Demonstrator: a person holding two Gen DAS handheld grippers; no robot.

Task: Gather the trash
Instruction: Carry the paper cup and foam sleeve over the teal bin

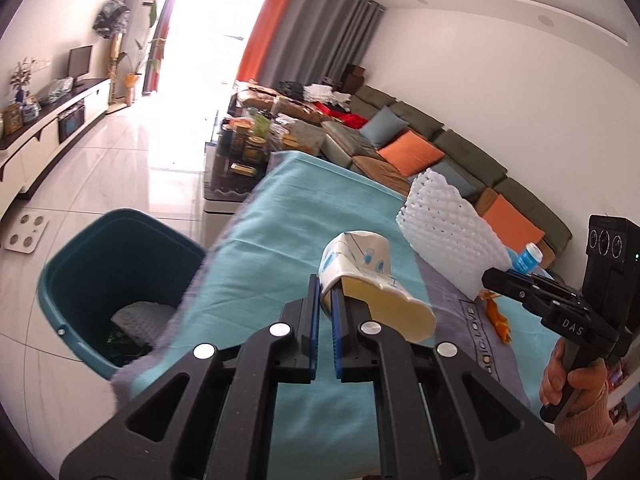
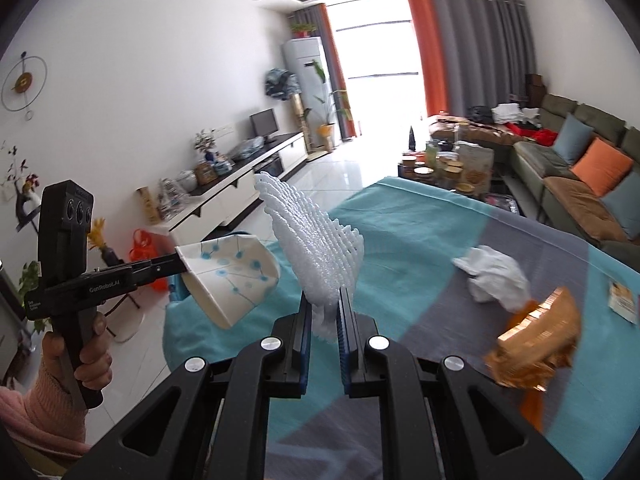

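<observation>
L gripper (image 1: pixel 325 300) clamps paper cup (image 1: pixel 360 264), R gripper (image 2: pixel 325 312) clamps foam net (image 2: pixel 316 248), both above cloth-covered table (image 1: pixel 280 220); bin (image 1: pixel 116 280) beside it.

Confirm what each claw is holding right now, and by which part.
Left claw: crushed paper cup, pinched through its rim wall. Right claw: white foam net, clamped at its lower end.

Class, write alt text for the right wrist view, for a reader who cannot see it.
The right gripper pinches a white foam net sleeve above a teal-and-grey covered table. At left, the left gripper holds a crushed paper cup. A crumpled white tissue and orange wrapper lie on the table.
</observation>
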